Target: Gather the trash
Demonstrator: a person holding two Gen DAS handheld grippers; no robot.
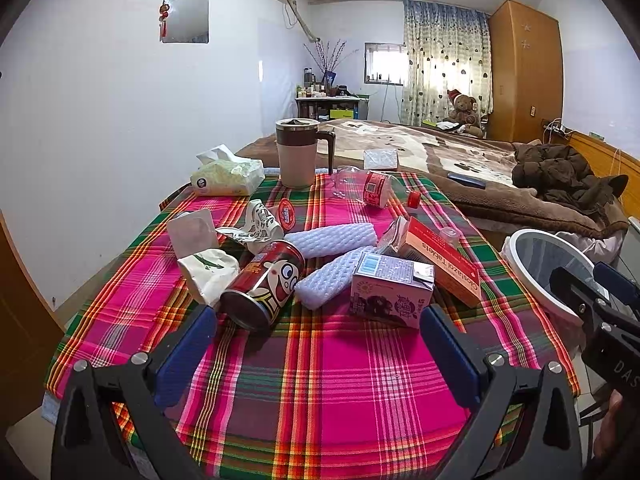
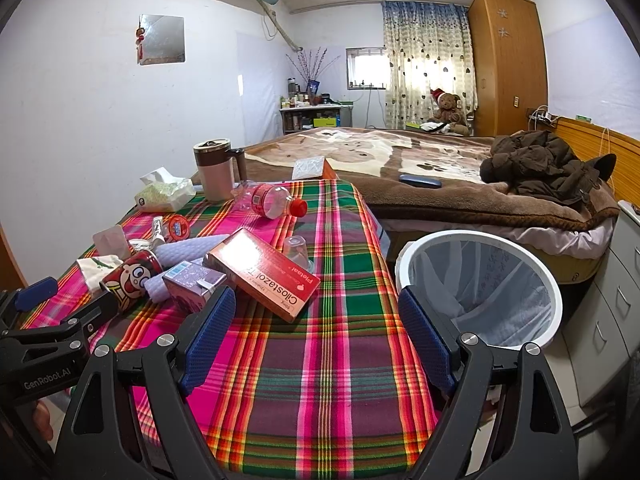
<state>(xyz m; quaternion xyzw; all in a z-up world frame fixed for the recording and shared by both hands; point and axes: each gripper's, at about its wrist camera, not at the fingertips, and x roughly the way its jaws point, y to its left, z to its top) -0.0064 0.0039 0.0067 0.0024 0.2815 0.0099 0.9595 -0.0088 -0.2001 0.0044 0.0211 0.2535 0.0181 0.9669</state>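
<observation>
Task barely begun: both hand-held grippers, left (image 1: pixel 318 350) and right (image 2: pixel 316 334), released and empty; trash (image 1: pixel 320 264) heaped on desk (image 1: pixel 320 392), bin (image 2: pixel 480 292) beside it apparently empty.

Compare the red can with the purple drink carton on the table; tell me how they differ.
The red can is a cylinder lying on its side, its open end toward the left gripper; the purple carton is a box resting on a flat face. The can shows a cartoon face, the carton a pale top with a barcode label. The can touches the white foam sleeve from the left, the carton from the right. Both lie loose on the plaid cloth, ungripped.
</observation>
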